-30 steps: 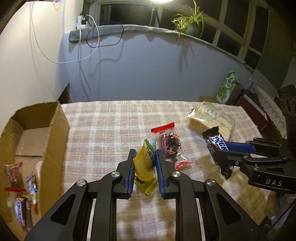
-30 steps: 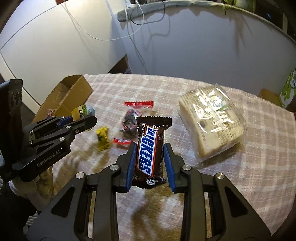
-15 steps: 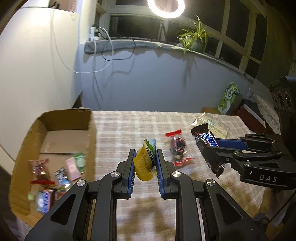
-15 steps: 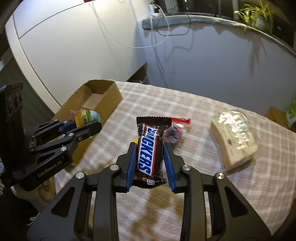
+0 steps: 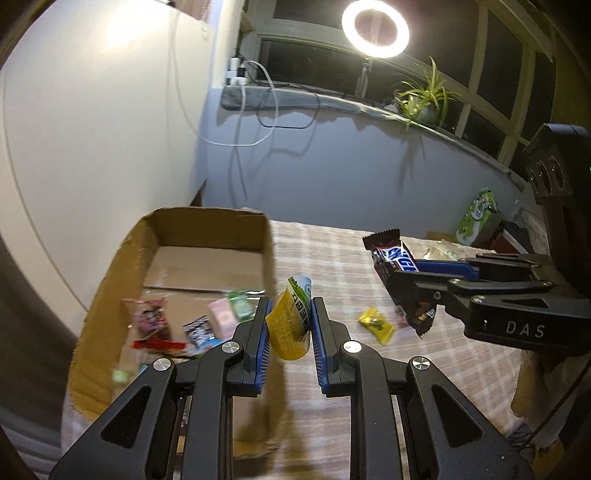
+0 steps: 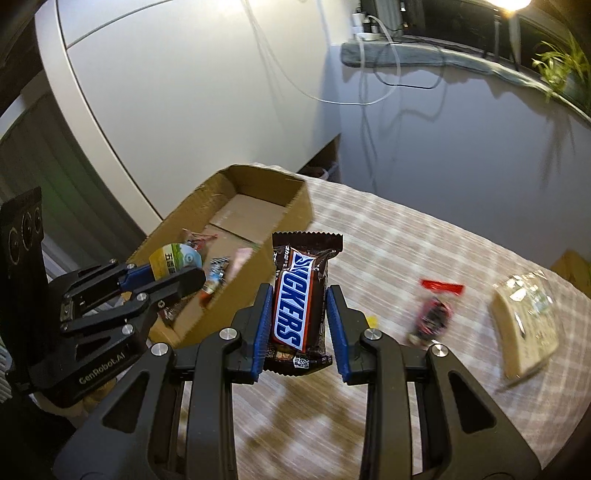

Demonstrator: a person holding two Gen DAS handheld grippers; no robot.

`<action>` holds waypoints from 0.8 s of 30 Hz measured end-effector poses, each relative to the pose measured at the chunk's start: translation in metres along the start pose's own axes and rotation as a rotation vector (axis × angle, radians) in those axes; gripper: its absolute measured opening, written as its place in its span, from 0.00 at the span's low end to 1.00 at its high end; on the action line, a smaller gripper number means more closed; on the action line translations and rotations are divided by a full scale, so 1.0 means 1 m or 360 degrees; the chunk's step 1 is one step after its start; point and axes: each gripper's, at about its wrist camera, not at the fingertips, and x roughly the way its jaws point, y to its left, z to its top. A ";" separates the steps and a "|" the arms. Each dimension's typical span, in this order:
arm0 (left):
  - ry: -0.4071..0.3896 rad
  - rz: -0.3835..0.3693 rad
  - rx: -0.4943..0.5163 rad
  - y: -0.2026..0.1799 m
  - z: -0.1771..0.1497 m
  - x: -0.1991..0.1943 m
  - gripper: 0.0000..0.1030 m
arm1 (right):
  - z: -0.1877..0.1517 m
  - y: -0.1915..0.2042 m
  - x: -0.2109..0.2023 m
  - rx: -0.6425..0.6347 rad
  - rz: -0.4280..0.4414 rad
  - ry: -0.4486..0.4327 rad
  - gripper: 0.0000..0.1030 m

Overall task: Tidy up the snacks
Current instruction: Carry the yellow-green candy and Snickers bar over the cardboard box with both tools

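Glossy wrapper (image 6: 301,295), matt cardboard box (image 5: 207,225)

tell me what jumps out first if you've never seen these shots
A Snickers bar stands upright, clamped in the right gripper over the checked tablecloth. The left gripper pinches a yellow-green snack packet at the near edge of an open cardboard box that already holds several sweets. Above the window glows a bright ring light.

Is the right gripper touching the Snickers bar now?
Touching. The right wrist view shows the right gripper with both blue pads pressed against the sides of the Snickers bar.
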 end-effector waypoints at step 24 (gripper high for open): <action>0.0042 0.0057 -0.0172 0.072 -0.017 0.000 0.18 | 0.045 0.066 0.096 -0.0117 0.0109 0.0138 0.30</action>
